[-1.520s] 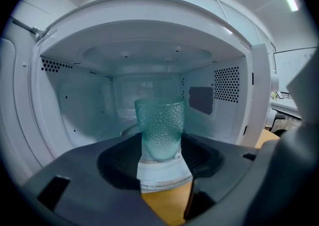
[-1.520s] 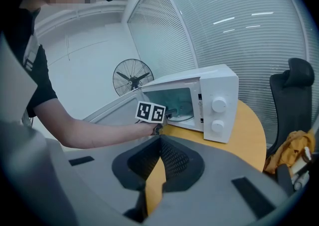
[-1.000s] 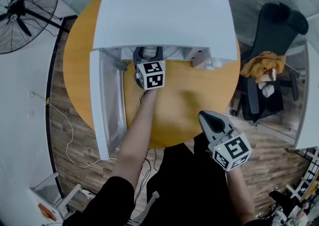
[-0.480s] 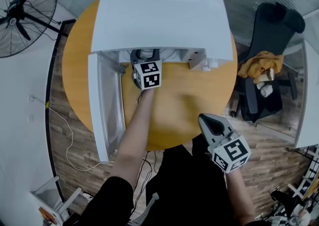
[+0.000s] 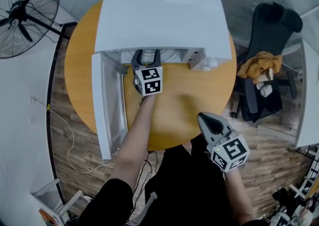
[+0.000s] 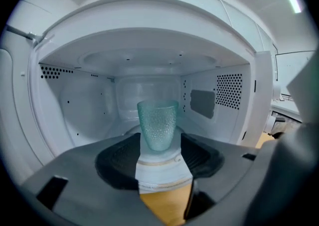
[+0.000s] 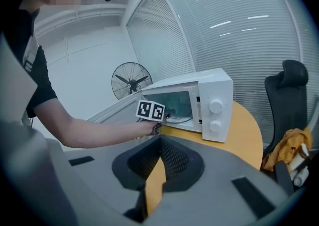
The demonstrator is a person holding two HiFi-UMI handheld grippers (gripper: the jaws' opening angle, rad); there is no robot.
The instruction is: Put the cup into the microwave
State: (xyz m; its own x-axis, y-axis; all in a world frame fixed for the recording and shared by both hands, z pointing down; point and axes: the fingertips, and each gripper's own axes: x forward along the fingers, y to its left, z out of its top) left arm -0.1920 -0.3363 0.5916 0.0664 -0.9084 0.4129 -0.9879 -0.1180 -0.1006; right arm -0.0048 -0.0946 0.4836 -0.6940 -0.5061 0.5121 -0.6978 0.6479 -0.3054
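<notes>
A teal dimpled glass cup stands upright on the turntable inside the white microwave. The microwave's door hangs wide open to the left. My left gripper sits at the oven's mouth. In the left gripper view, the left gripper is open and the cup stands just beyond its tips, free of the pads. My right gripper hovers over the near edge of the round wooden table. It is shut and holds nothing, as the right gripper view also shows of the right gripper.
The microwave's two knobs face the table's right side. A standing fan is on the floor at far left. A black chair with a yellow cloth stands at right. A thin cable trails on the wooden floor.
My left gripper has drawn back a little from the microwave's mouth, so more of its open jaws shows. The right gripper has stayed put.
</notes>
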